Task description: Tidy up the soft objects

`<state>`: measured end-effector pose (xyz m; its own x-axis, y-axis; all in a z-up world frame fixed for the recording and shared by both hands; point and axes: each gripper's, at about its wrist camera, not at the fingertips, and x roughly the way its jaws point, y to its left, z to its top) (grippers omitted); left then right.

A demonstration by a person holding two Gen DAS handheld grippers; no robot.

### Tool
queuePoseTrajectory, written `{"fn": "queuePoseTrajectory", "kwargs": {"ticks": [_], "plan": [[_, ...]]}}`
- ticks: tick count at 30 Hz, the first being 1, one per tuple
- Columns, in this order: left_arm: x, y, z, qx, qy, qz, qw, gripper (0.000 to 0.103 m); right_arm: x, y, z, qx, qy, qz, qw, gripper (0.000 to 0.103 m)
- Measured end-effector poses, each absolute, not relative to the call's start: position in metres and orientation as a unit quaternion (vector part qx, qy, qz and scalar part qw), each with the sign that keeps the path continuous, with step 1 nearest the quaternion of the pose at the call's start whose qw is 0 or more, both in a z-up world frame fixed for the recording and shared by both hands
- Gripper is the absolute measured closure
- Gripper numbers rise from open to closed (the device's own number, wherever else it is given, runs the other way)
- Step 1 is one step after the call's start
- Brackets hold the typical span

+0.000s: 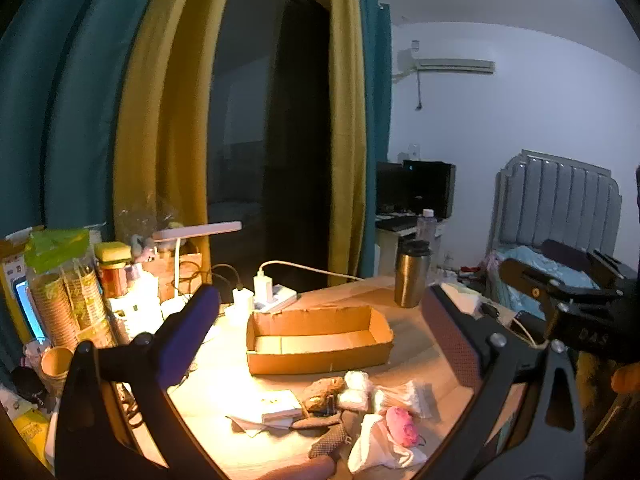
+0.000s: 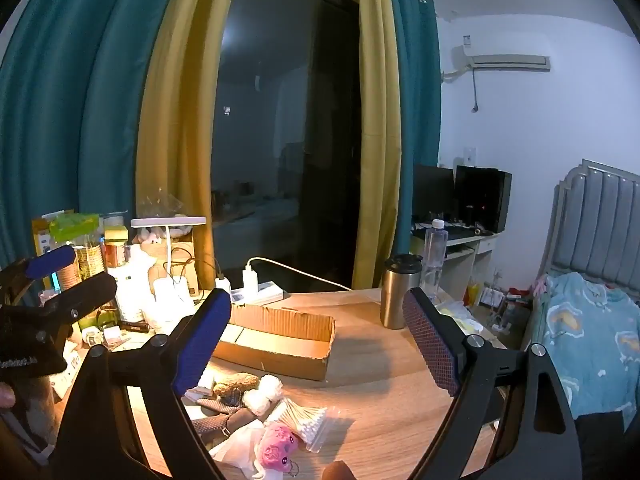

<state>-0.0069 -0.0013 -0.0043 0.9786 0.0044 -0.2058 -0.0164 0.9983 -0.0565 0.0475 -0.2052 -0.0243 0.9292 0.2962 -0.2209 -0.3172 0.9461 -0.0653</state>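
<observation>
A heap of soft things lies on the wooden desk near its front edge: a pink plush (image 1: 402, 426) (image 2: 278, 446), white fluffy balls (image 1: 356, 390) (image 2: 264, 390), a brown plush (image 1: 322, 392) (image 2: 236, 384), a white cloth (image 1: 376, 448) and a grey dotted piece (image 1: 332, 438). A bag of cotton swabs (image 2: 304, 420) sits among them. Behind the heap stands an open cardboard box (image 1: 320, 356) (image 2: 280, 344), with nothing inside. My left gripper (image 1: 320, 294) hovers open above the heap, holding nothing. My right gripper (image 2: 316, 296) is open too, a little further right, and is likewise bare.
A steel tumbler (image 1: 412, 276) (image 2: 400, 292) stands behind the box to the right, a power strip (image 1: 272, 296) with chargers behind it. Paper cups (image 1: 68, 308), jars and a lit desk lamp (image 1: 200, 230) crowd the left side. A bed (image 2: 592, 340) lies past the desk's right edge.
</observation>
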Motion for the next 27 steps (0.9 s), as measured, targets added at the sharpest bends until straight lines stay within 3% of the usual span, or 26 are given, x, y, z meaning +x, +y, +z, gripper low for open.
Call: {"fn": "queuePoseTrajectory", "kwargs": {"ticks": [27], "plan": [[-0.0084,-0.0003,-0.0055,-0.028,0.113,-0.004,0.993,0.001,0.0446,-0.2044,-0.0234,-0.049,0.104,0.156,0.981,0.013]]}}
